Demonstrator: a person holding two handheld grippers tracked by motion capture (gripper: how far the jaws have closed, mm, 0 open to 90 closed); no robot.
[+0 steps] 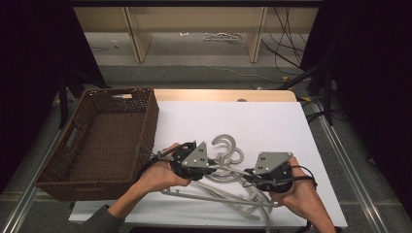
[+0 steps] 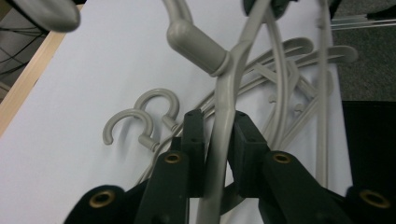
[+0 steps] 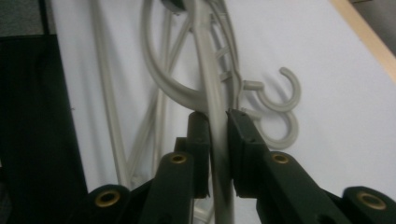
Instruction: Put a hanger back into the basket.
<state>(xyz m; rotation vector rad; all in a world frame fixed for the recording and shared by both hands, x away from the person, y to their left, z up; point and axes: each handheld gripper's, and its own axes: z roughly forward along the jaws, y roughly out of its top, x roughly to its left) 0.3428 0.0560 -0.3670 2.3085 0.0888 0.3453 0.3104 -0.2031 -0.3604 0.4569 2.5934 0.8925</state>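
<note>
Grey plastic hanger (image 2: 223,107), curved hook

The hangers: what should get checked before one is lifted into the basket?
1. Left gripper shut on the top hanger: ok, its bar sits between the jaws.
2. Right gripper shut on the same hanger: ok, the bar is clamped between its jaws.
3. Top hanger free of the other hangers: cannot tell, they lie in a crossed pile.
4. Its hook clear of the two hooks lying on the white sheet: ok, it is raised above them.
5. Basket has room: ok, it looks empty.
6. Basket beside the pile: ok, it stands at the left of the table.
</note>
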